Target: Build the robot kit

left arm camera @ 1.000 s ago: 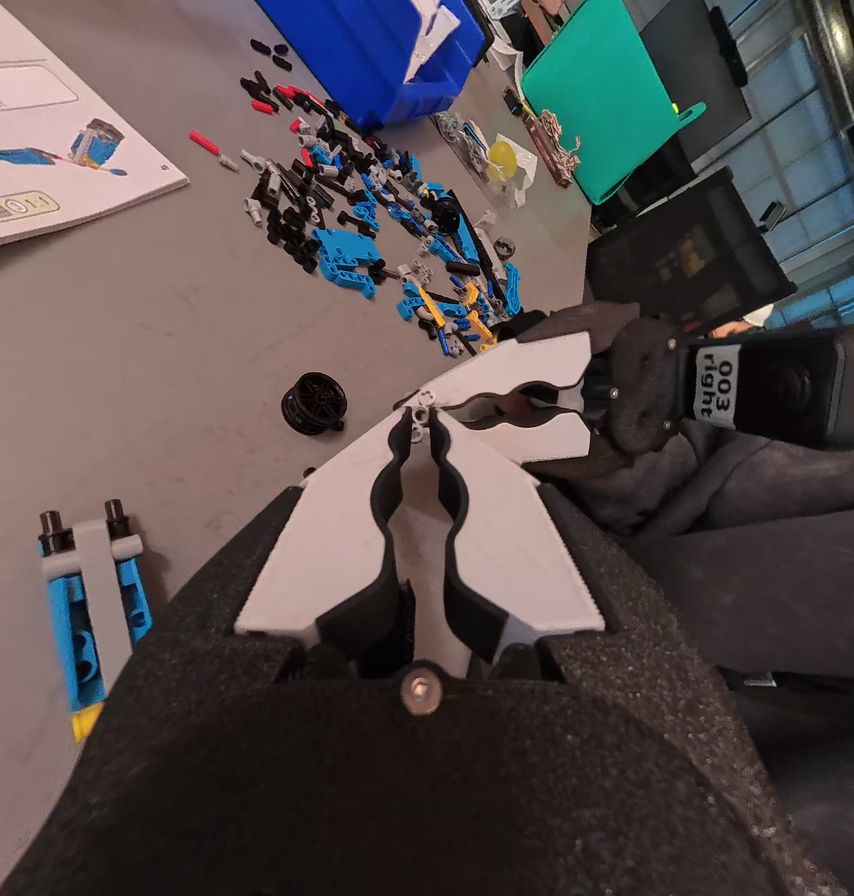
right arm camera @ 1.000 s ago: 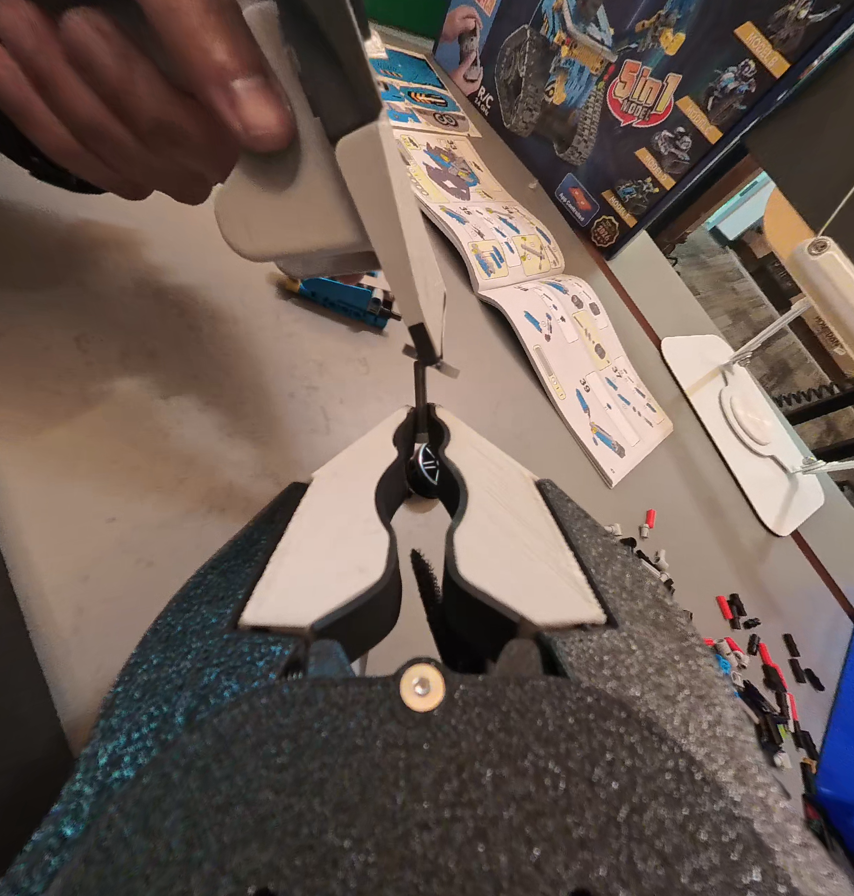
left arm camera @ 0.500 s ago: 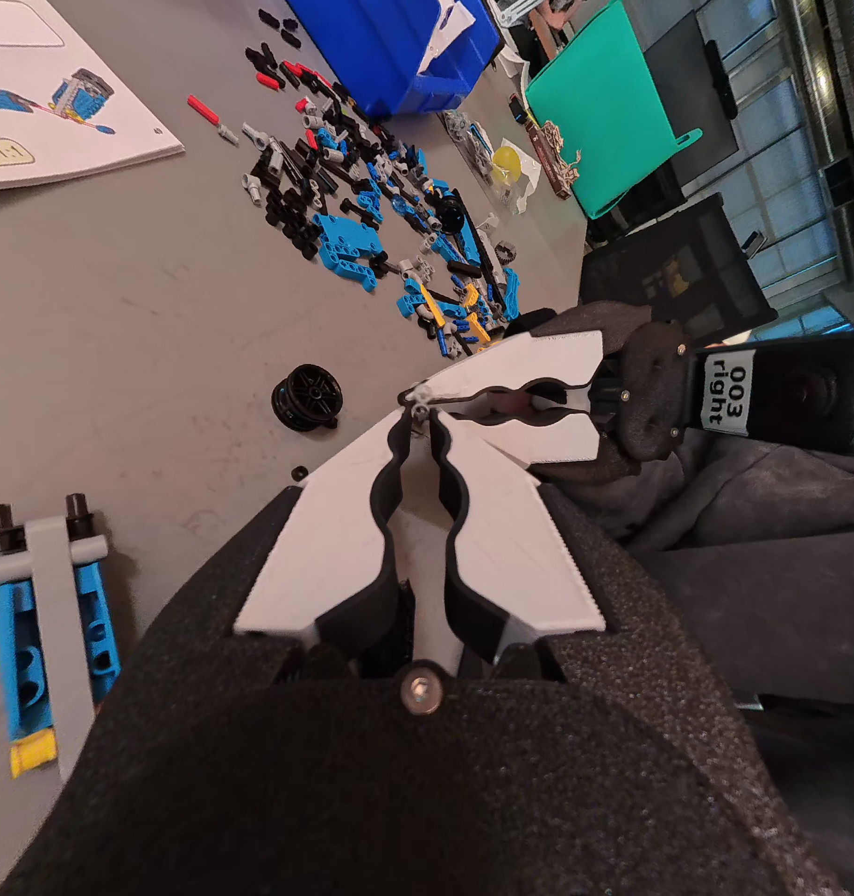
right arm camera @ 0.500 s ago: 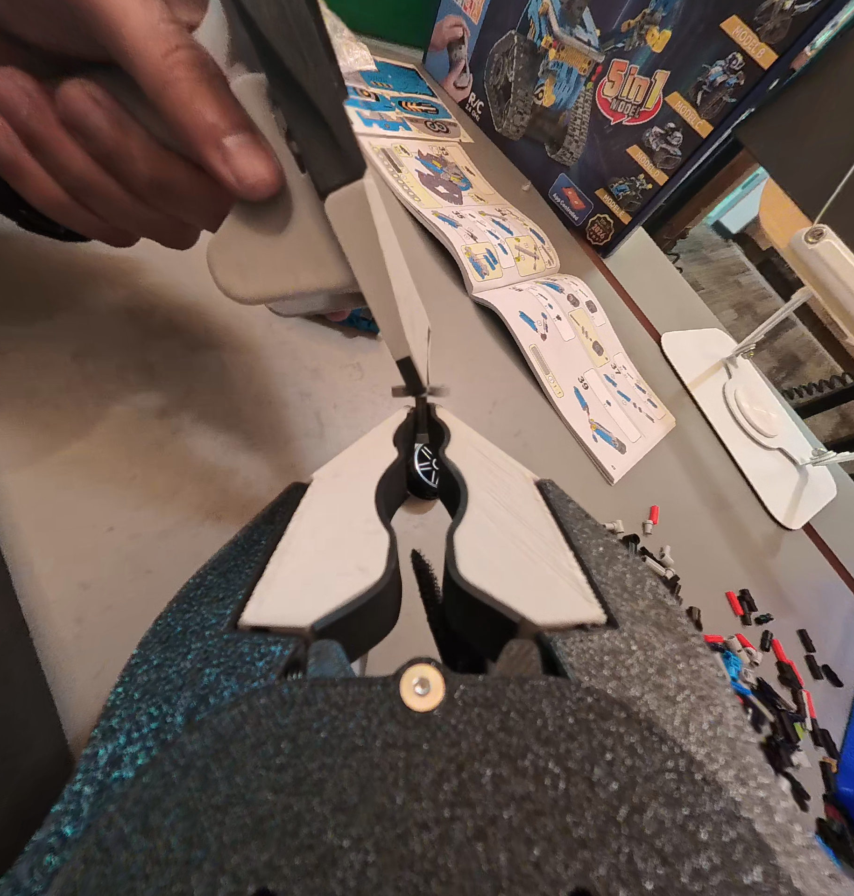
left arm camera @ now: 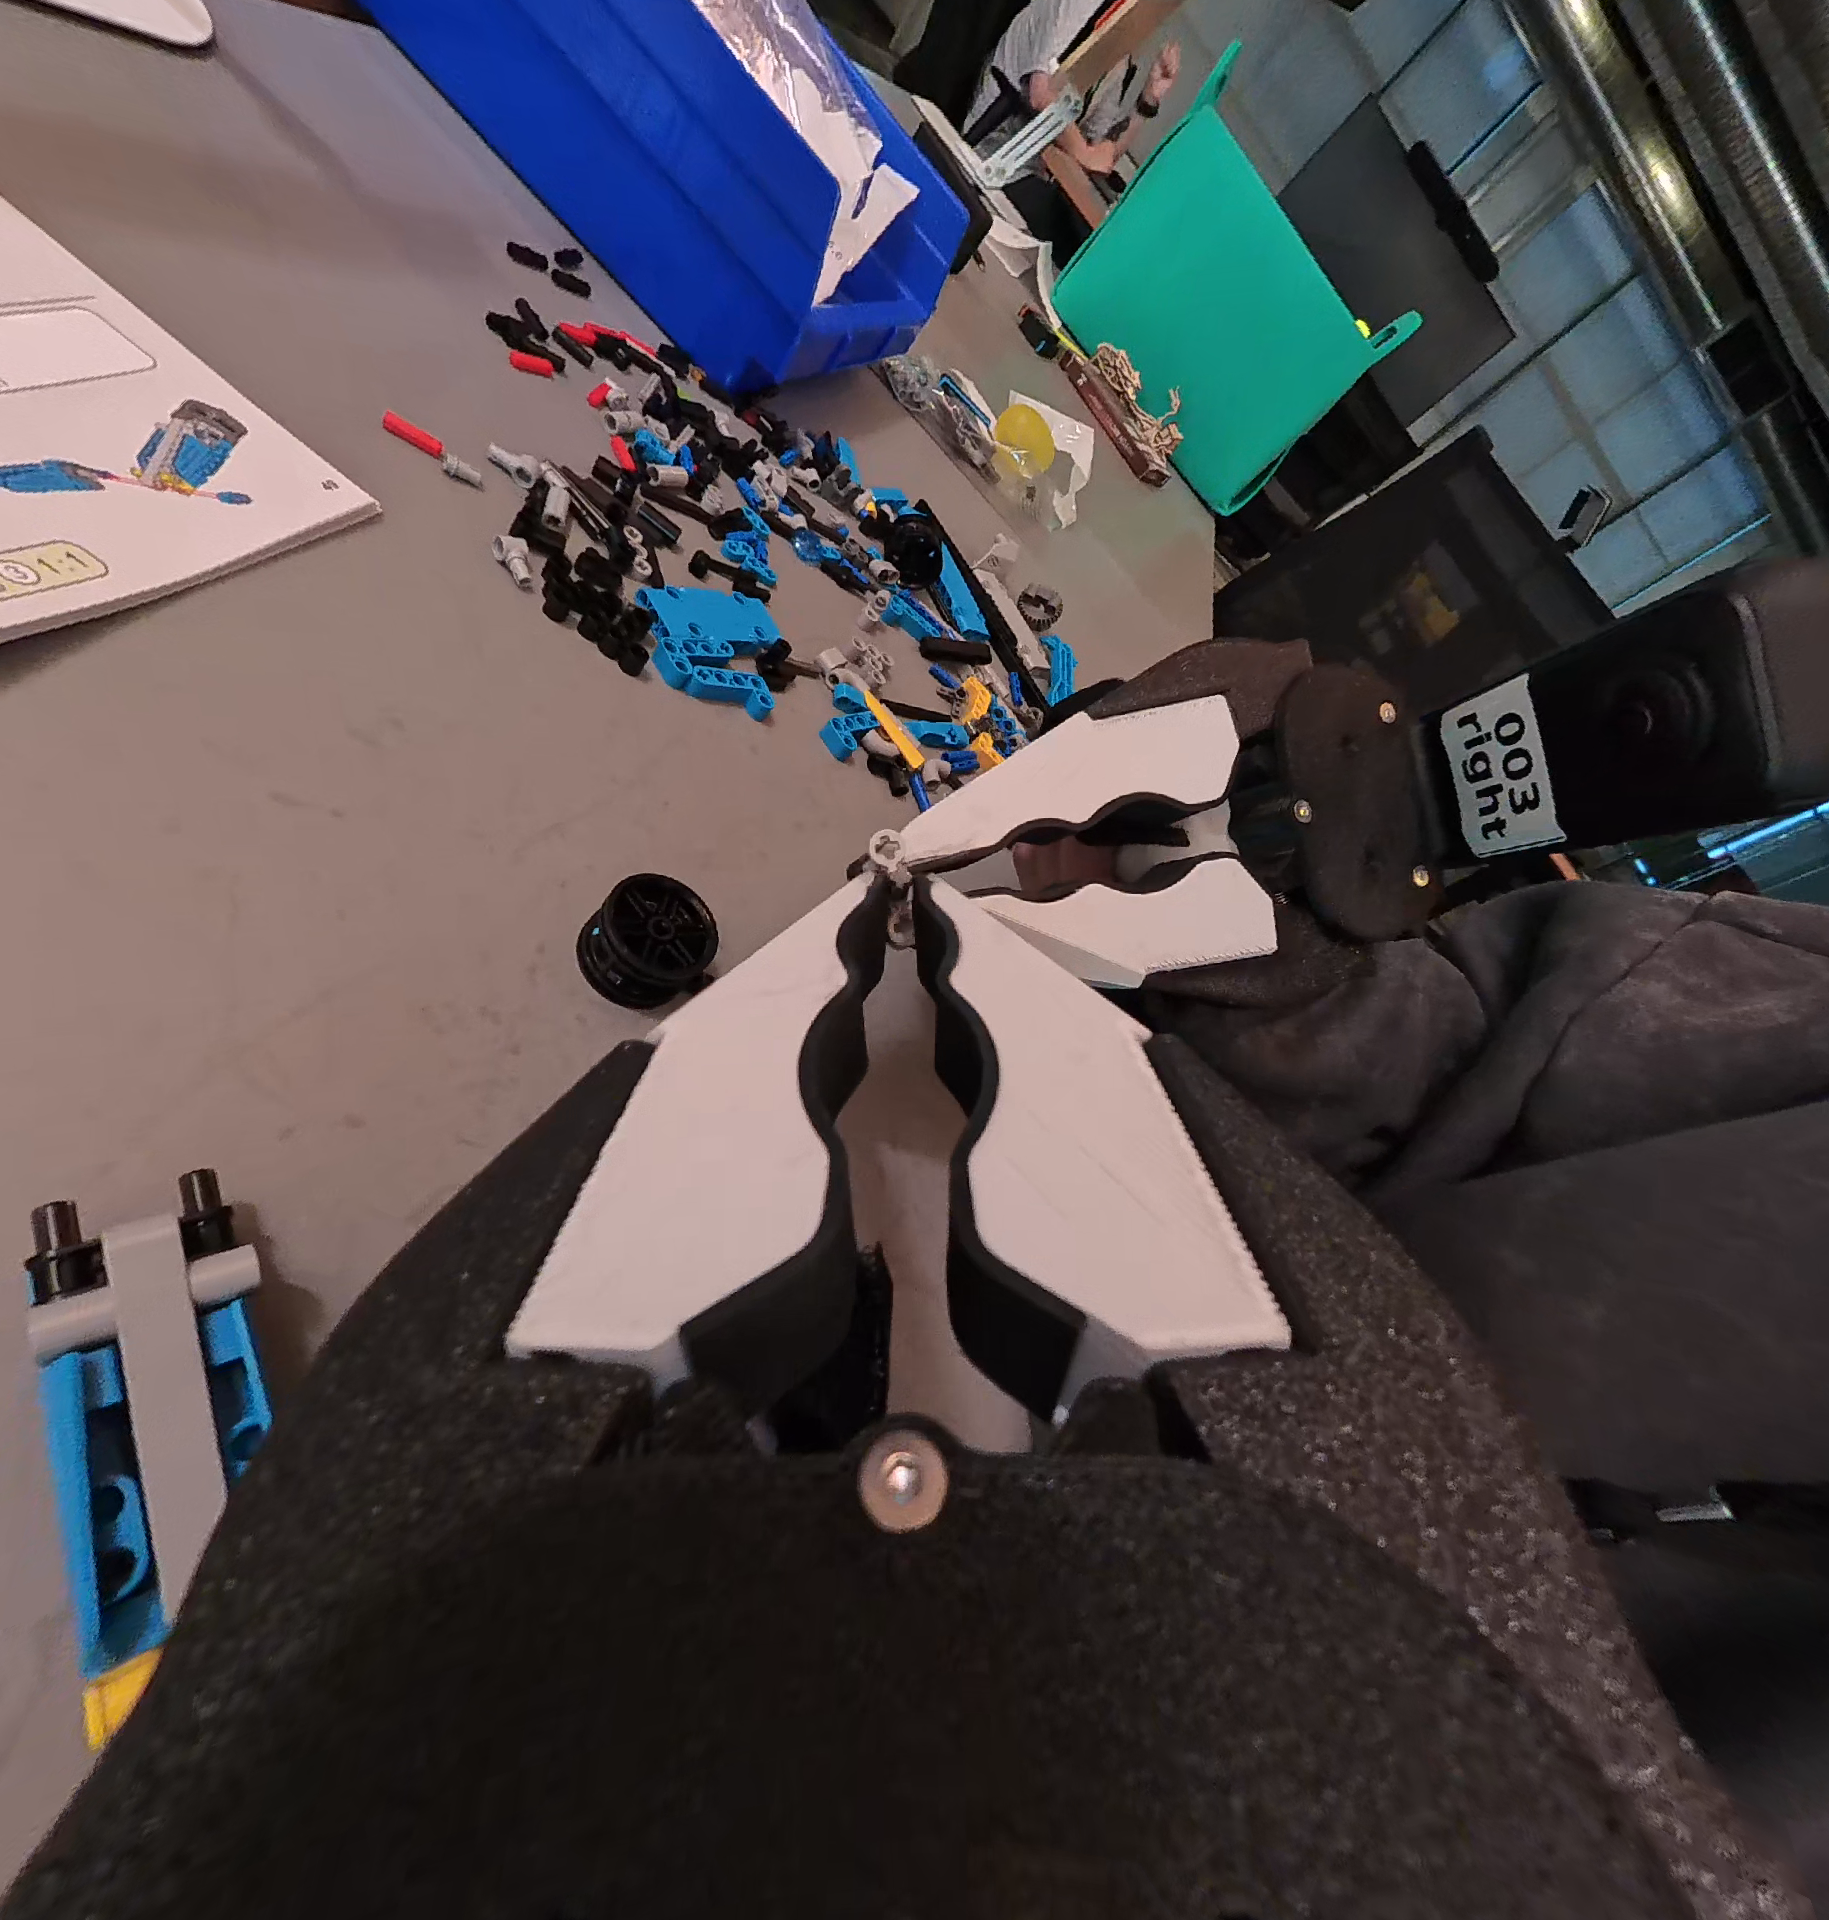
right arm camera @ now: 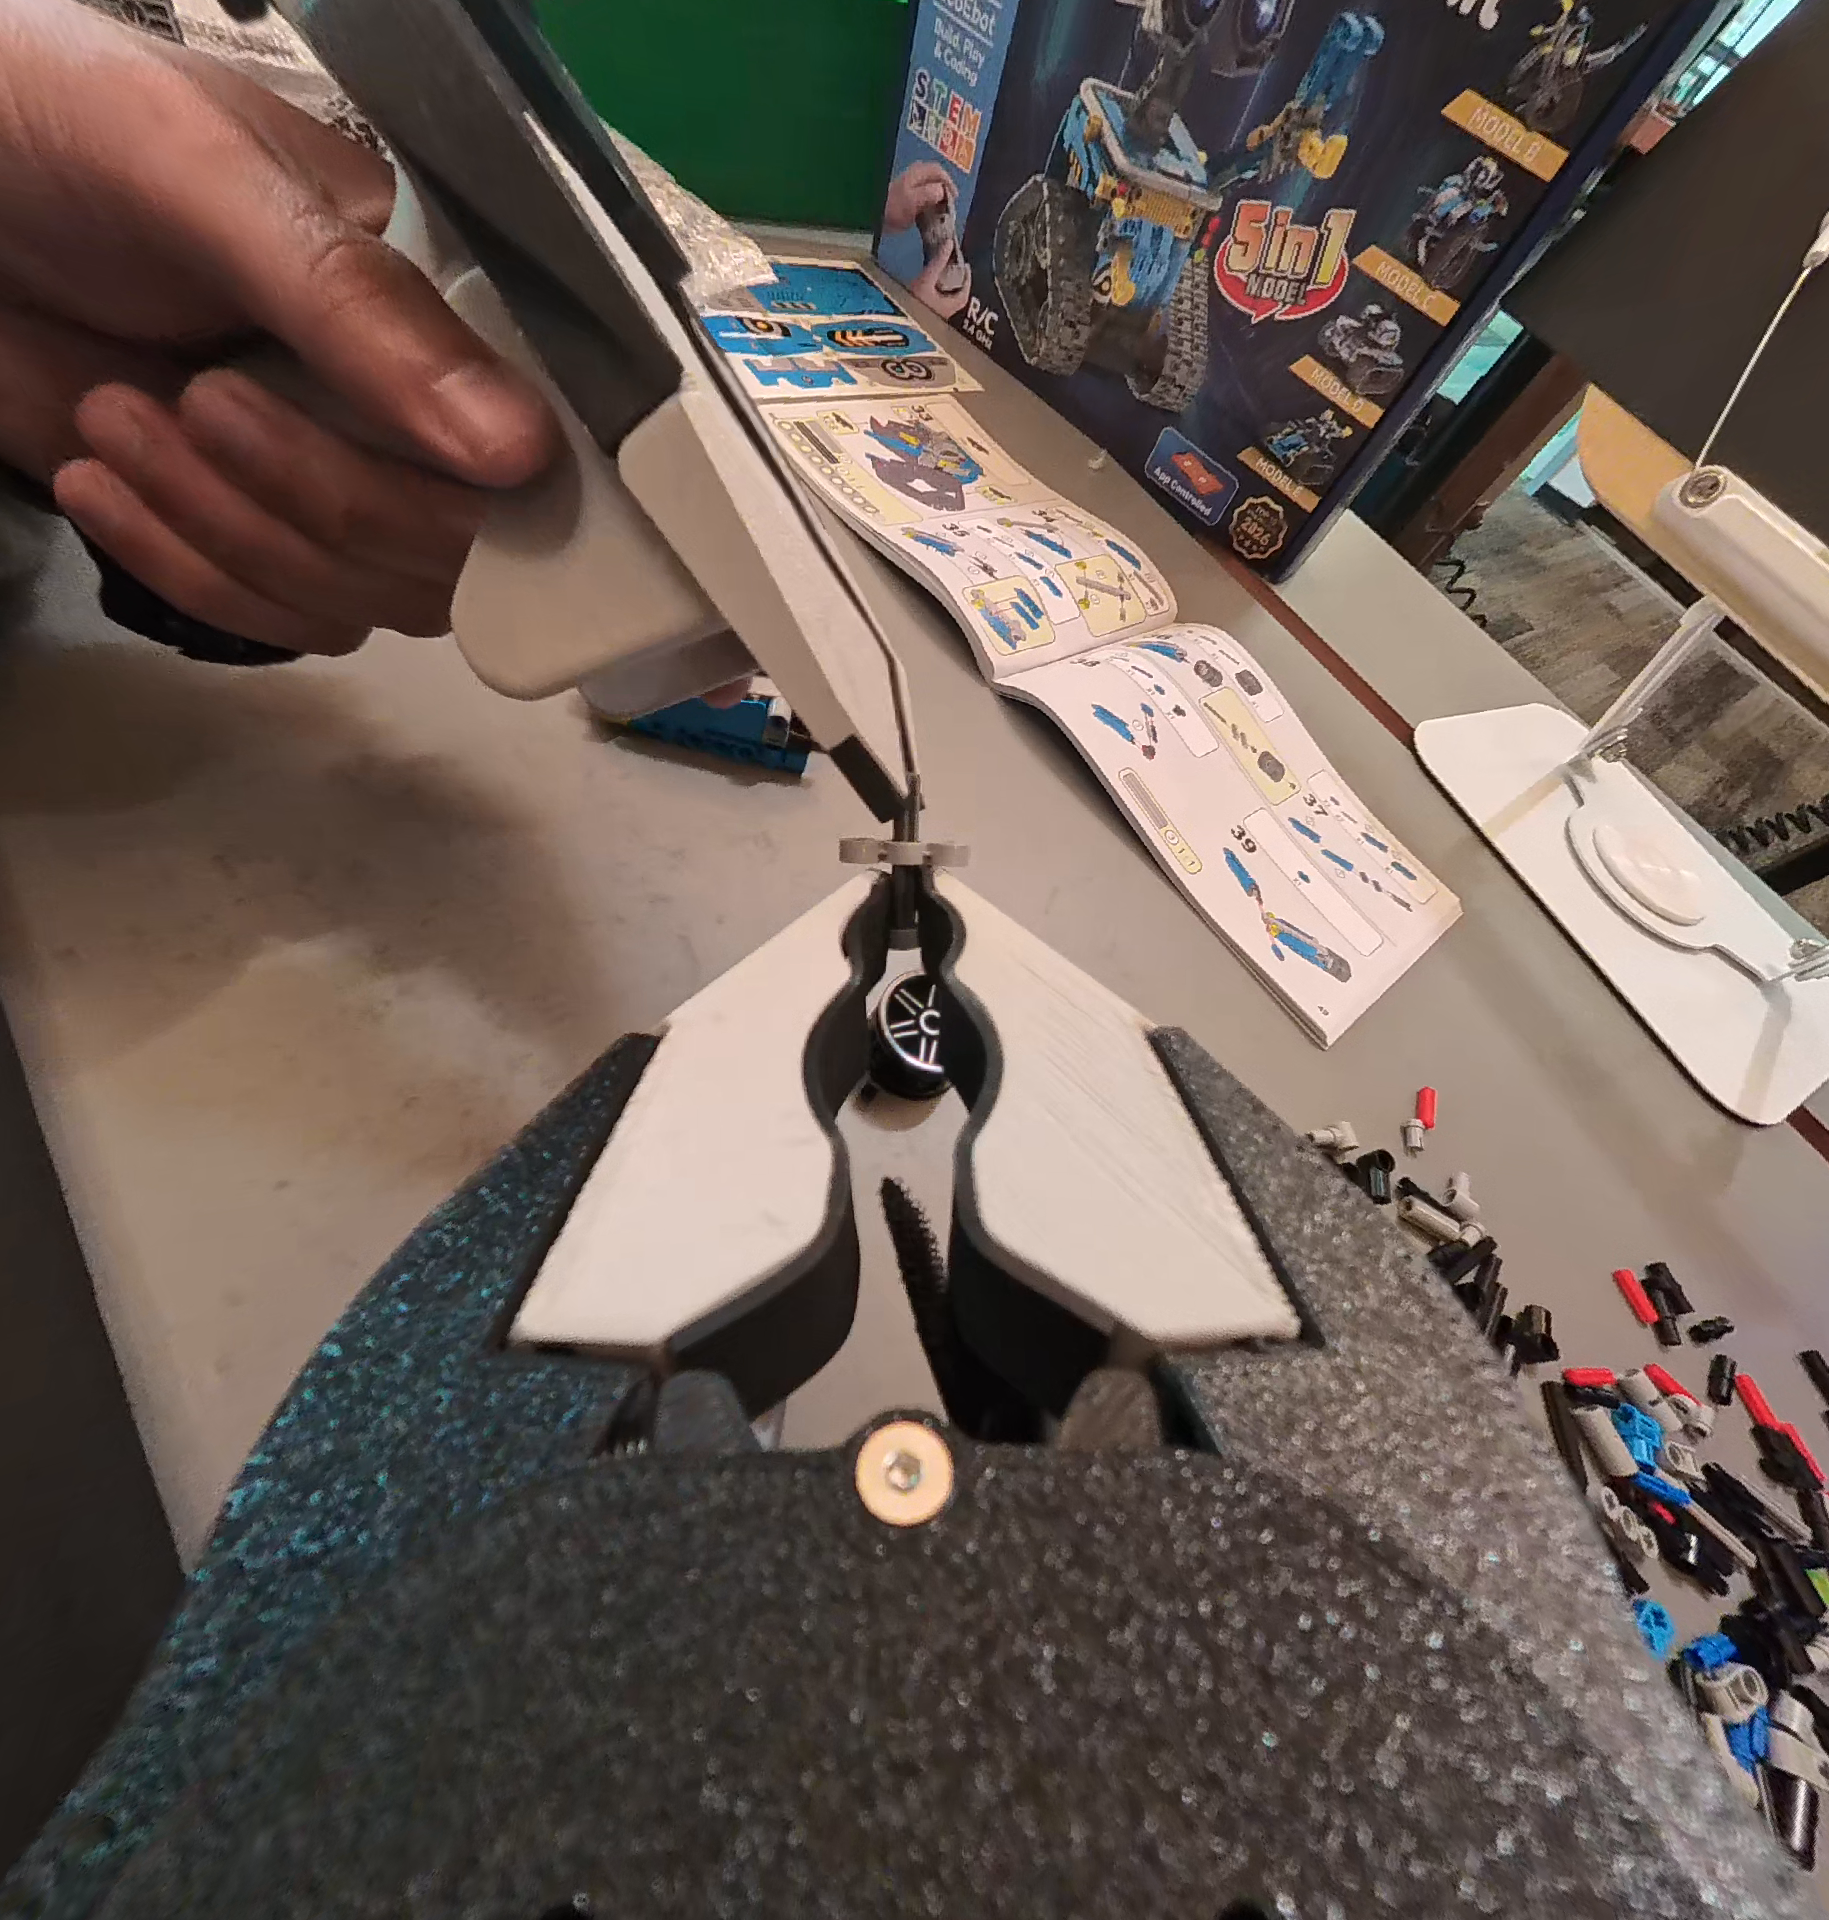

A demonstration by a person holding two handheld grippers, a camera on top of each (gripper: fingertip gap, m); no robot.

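My left gripper (left arm camera: 895, 914) is shut on a small grey connector piece (left arm camera: 886, 847). My right gripper (right arm camera: 905, 896) is shut on a thin black axle (right arm camera: 902, 914) that runs into that grey connector (right arm camera: 905, 850). The two grippers meet tip to tip above the grey table (left arm camera: 318, 831). In the right wrist view the left gripper (right arm camera: 892, 798) comes down from the upper left, held by a hand (right arm camera: 214, 416). In the left wrist view the right gripper (left arm camera: 908, 858) comes in from the right. A black wheel (left arm camera: 648, 940) lies on the table just below them.
A blue and grey sub-assembly (left arm camera: 141, 1423) lies at the near left. A pile of small parts (left arm camera: 744, 582) lies before a blue bin (left arm camera: 681, 177). An open instruction booklet (right arm camera: 1149, 675), the kit box (right arm camera: 1253, 239) and a white lamp base (right arm camera: 1637, 904) stand farther off. Dark clothing (left arm camera: 1564, 1091) is at the table edge. Only a small space, under 4 cm, lies between the two pairs of fingers. My right tips are roughly 6 cm from the black wheel (left arm camera: 648, 940).
The grey connector has slid down the axle and now sits against my right gripper's tips. Both grippers stay shut and have shifted slightly over the table.
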